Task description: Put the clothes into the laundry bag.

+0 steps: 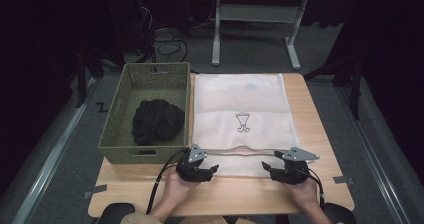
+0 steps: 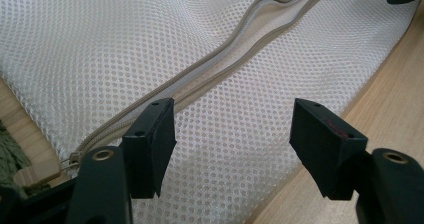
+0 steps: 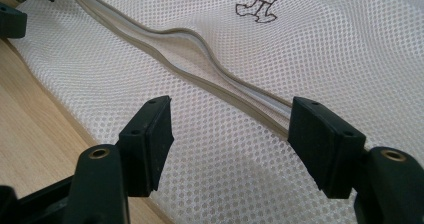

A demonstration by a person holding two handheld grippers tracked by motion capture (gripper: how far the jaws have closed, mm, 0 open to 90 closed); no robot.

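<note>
**Both grippers poised over the near edge of the mesh bag**

A white mesh laundry bag [image 1: 240, 111] with a small dark line drawing printed on it lies flat on the light wooden worktop [image 1: 320, 129], filling most of its middle and right part. Its beige zipper [image 1: 245, 151] runs along the edge nearest the person; in both gripper views the zipper stands parted, its two tapes bulging apart in a wave, with a strip of mesh between the zipper and the bag's near edge.

The left gripper [image 1: 206, 170], held in the person's left hand [image 1: 175, 189], sits at the bag's near left corner. In the left gripper view its fingers [image 2: 150, 146] stand well apart above the mesh, one of them just over the zipper tape near the zipper's end, and they hold nothing.

The right gripper [image 1: 274, 167], in the person's right hand [image 1: 305, 190], sits toward the bag's near right part. In the right gripper view its fingers [image 3: 325, 144] are likewise spread wide over the mesh, one hanging above the zipper line, with nothing clamped between them. The two grippers are well apart, pointing inward toward each other along the bag's edge.

Just beside the bag on the left stands an olive-green woven rectangular basket [image 1: 115, 119], with a bundle of black cloth [image 1: 157, 121] lying inside it.
</note>
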